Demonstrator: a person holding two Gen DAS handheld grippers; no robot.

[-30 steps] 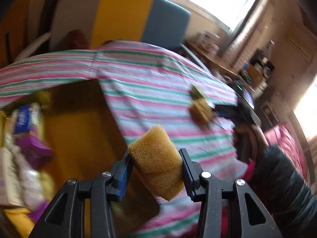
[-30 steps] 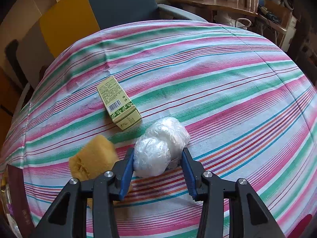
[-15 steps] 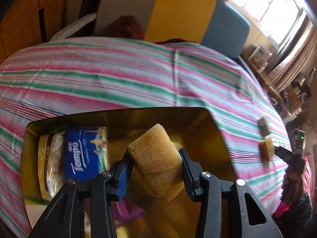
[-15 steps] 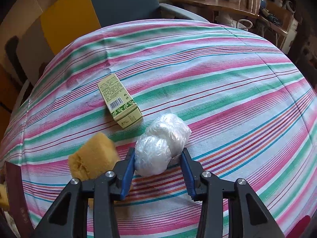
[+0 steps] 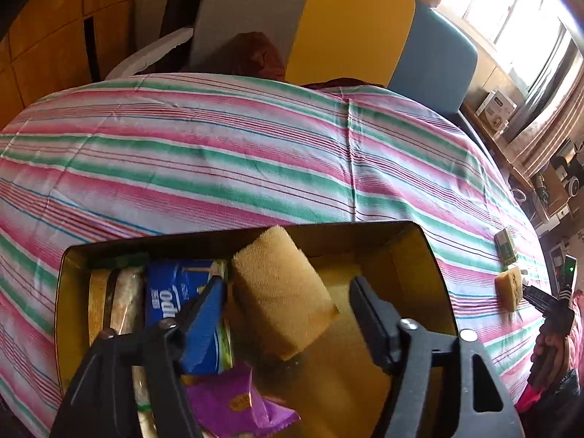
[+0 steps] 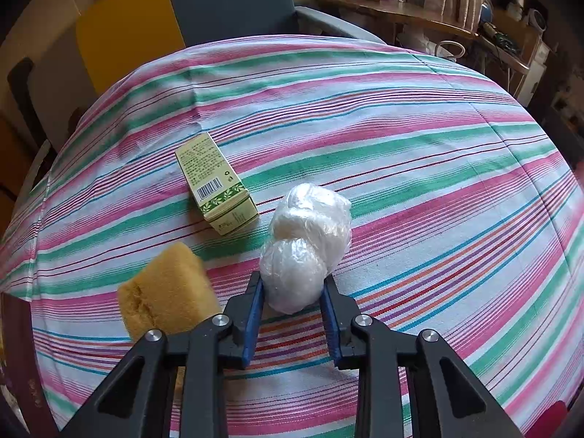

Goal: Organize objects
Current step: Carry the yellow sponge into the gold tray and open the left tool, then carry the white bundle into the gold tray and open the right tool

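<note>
In the left wrist view my left gripper (image 5: 285, 284) hangs over a gold-lined box (image 5: 219, 235). Its jaws are opening and stand wide. A yellow sponge (image 5: 281, 299) sits tilted between them, loose, over the box's bare right half. In the right wrist view my right gripper (image 6: 292, 288) is closing, and its blue pads press on the near lobe of a white plastic-wrapped bundle (image 6: 303, 248) lying on the striped cloth. A second yellow sponge (image 6: 168, 292) lies just left of that gripper, and a pale green carton (image 6: 215, 186) lies behind it.
The box's left half holds a blue tissue pack (image 5: 171, 292), a purple packet (image 5: 237, 405) and other wrapped items. A striped cloth (image 5: 219, 153) covers the round table. Grey, yellow and blue chairs (image 5: 346, 25) stand behind it. A cluttered desk (image 6: 401, 11) stands at the back right.
The left gripper swung from the table's middle to above the box, then its jaws spread and let go of the sponge. The right jaws drew in onto the white bundle.
</note>
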